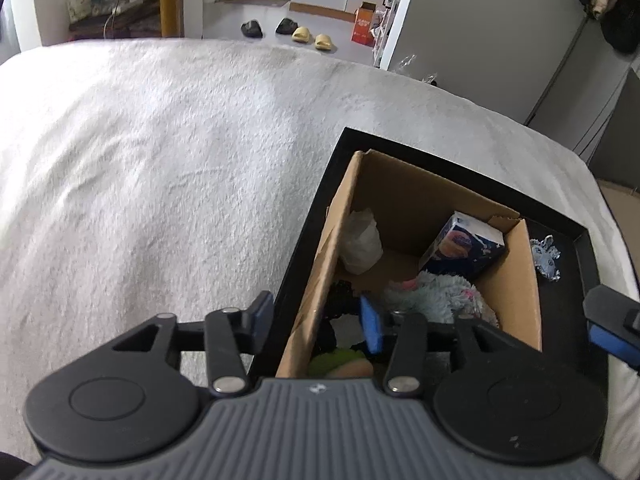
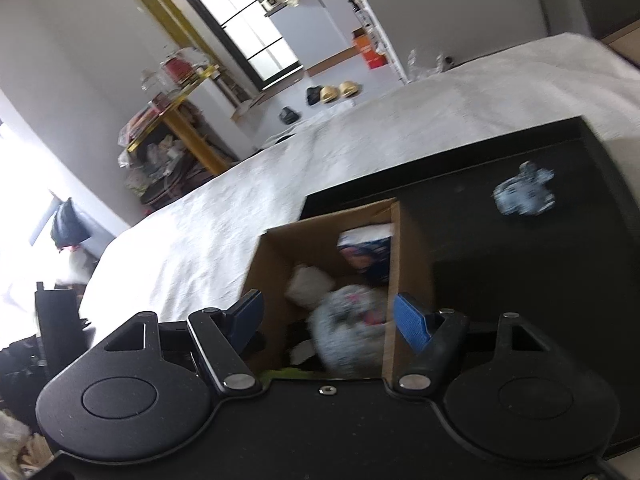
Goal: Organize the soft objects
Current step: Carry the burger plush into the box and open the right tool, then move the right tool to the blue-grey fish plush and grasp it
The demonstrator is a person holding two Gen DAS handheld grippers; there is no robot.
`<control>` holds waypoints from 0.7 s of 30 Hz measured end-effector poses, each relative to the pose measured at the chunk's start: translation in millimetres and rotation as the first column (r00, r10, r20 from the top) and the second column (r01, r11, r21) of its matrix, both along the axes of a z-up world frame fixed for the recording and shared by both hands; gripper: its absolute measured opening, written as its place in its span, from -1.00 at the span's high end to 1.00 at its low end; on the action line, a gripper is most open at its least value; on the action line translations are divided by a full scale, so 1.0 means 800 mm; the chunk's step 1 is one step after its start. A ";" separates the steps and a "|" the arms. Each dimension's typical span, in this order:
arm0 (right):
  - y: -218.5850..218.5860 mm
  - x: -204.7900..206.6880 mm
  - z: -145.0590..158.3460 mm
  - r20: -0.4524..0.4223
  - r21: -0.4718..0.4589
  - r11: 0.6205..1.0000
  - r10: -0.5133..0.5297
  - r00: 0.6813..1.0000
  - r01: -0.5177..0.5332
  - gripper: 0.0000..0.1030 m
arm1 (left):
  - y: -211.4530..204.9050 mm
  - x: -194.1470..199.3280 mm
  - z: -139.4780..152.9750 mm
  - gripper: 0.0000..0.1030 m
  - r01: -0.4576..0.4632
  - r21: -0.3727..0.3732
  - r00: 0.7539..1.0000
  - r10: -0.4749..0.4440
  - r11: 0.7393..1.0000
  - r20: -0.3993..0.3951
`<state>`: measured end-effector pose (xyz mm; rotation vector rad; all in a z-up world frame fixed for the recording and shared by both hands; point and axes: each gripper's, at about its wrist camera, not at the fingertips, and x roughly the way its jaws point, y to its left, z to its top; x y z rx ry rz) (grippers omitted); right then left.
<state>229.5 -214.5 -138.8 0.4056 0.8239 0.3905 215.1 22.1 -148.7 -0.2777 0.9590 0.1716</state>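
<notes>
We find the left gripper (image 1: 316, 320) with fingers apart, empty, straddling the near wall of the cardboard box (image 1: 516, 288). The right gripper (image 2: 330, 320) also stands open and empty above it. Beyond the fingers the box holds a fluffy pale plush (image 1: 432, 292), a blue carton (image 1: 464, 244) and what may be a white pouch (image 1: 360, 244). A crumpled blue-white cloth (image 2: 524, 194) lies outside on the black tray (image 2: 500, 248).

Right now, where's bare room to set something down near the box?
Free: the black tray right of the cardboard box, apart from the small blue-grey toy; the white bedspread left of the tray. Crowded: inside the box, with the fluffy toy, a carton and a white bundle.
</notes>
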 end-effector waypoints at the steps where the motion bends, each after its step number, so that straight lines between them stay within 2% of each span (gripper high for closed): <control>1: -0.008 0.000 -0.001 0.004 -0.007 1.000 -0.013 1.000 0.013 -0.38 | -0.004 0.000 0.001 0.03 0.005 0.017 1.000 -0.005 1.000 0.004; 11: -0.060 0.018 -0.020 0.016 -0.056 0.996 -0.071 0.997 0.072 -0.38 | -0.025 0.007 0.000 -0.06 0.007 0.113 1.000 -0.007 0.994 -0.001; 21: -0.096 0.059 -0.046 0.017 -0.096 0.990 -0.100 0.995 0.101 -0.38 | -0.047 0.024 -0.005 -0.08 -0.005 0.207 1.000 0.006 0.978 -0.003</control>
